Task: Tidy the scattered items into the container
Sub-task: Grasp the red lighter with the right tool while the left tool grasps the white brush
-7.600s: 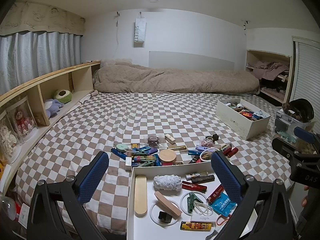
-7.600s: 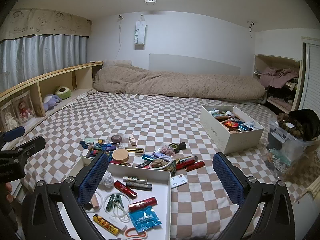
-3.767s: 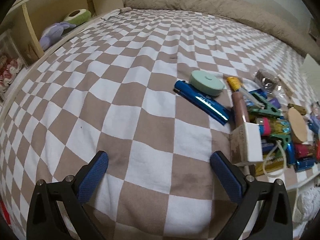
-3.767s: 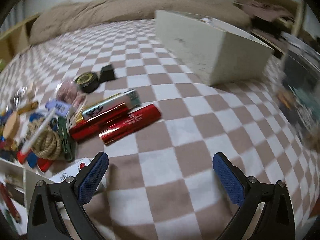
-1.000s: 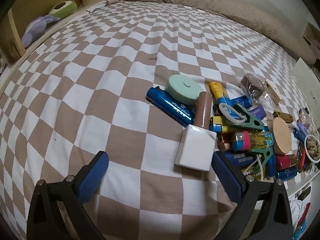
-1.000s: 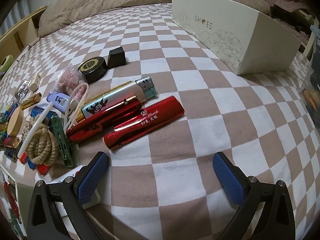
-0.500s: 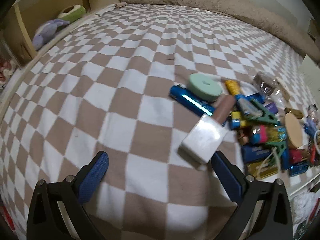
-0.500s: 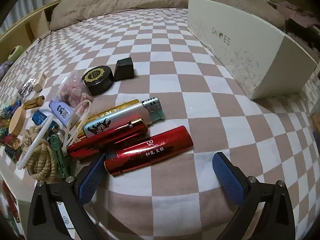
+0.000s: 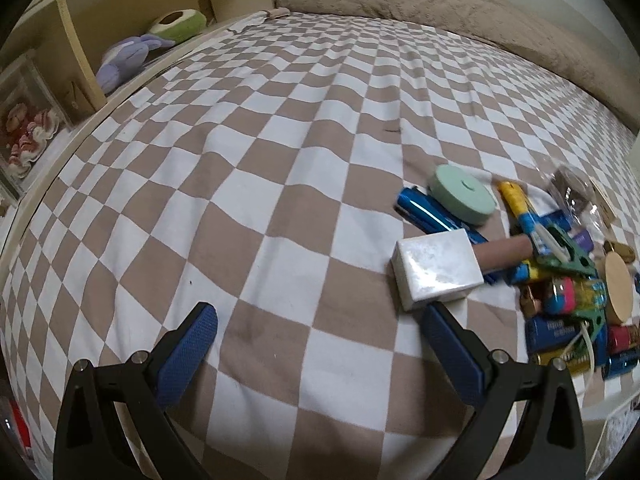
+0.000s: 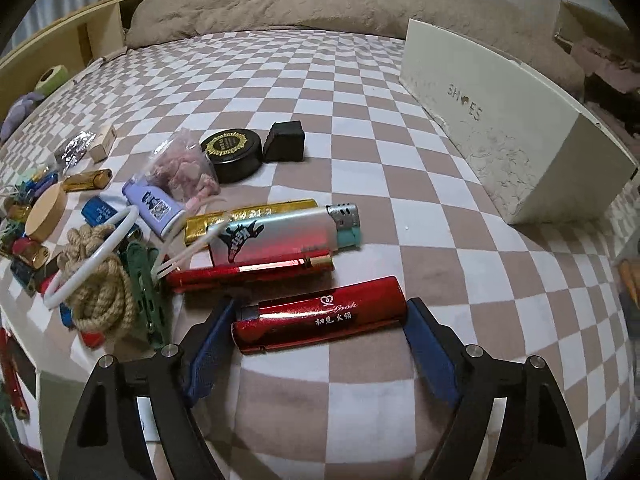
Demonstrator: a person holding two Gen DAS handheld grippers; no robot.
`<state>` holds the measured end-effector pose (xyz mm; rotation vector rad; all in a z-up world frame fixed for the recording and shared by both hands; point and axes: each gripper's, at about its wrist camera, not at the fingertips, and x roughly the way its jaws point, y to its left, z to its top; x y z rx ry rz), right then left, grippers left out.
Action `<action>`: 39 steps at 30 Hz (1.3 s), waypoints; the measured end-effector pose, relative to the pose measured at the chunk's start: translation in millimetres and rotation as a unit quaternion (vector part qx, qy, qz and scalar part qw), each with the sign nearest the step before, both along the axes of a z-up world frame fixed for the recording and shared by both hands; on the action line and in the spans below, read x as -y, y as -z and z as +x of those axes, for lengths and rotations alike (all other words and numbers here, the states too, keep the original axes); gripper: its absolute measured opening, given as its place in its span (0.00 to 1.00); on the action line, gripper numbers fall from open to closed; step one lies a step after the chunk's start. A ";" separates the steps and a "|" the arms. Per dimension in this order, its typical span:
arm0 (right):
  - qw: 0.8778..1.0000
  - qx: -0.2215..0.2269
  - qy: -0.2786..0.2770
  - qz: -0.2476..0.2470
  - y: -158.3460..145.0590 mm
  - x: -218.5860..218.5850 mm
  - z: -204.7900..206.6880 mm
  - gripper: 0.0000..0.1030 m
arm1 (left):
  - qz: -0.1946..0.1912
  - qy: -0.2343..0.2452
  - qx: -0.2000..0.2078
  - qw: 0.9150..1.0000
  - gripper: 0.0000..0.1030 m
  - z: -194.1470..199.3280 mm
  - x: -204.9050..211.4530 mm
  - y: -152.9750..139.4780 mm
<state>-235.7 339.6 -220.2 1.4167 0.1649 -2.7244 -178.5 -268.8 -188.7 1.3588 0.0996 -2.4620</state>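
My left gripper [image 9: 316, 328] is open just above the checkered bedspread. A white square box [image 9: 436, 274] lies just past its right fingertip, at the left edge of a pile with a blue lighter [image 9: 432, 216], a mint round case [image 9: 462, 194] and a green clip [image 9: 568, 254]. My right gripper [image 10: 320, 328] is open, its jaws on either side of a red lighter [image 10: 320, 314] lying crosswise. Beyond it lie a slimmer red lighter [image 10: 248, 272], a white lighter [image 10: 280, 236], a rope coil [image 10: 100, 284] and a black tin [image 10: 232, 154]. The white container's corner [image 10: 44, 384] shows at lower left.
A white shoe box [image 10: 508, 124] stands at the right on the bed. A wooden shelf [image 9: 120, 28] with plush toys runs along the left side. A beige duvet [image 10: 280, 4] lies at the far end. Open checkered bedspread [image 9: 200, 200] lies left of the pile.
My right gripper has moved forward and lower, so the red lighter now lies between its fingers. My left gripper has shifted, and the white box has turned and now sits by the right fingertip.
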 end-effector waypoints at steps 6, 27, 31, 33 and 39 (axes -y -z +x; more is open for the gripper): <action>1.000 0.001 0.011 0.000 2.6 0.6 0.3 0.81 | -0.002 -0.008 -0.003 1.000 1.00 -11.2 -10.2 -2.1; 1.000 -0.007 0.018 -0.021 5.9 -4.8 2.0 0.90 | -0.017 -0.014 0.003 1.000 1.00 -46.5 -24.3 9.7; 1.000 -0.007 0.018 -0.018 5.7 -4.9 2.6 0.90 | -0.020 -0.051 -0.001 0.999 1.00 -46.7 -13.6 8.3; 1.000 -0.006 0.018 -0.014 5.9 -3.1 2.6 0.89 | -0.021 -0.078 -0.004 0.997 1.00 -42.0 -6.7 6.4; 1.000 -0.006 0.016 -0.001 5.5 2.9 1.0 0.85 | 0.037 -0.070 -0.036 0.996 1.00 -23.6 -6.2 -2.2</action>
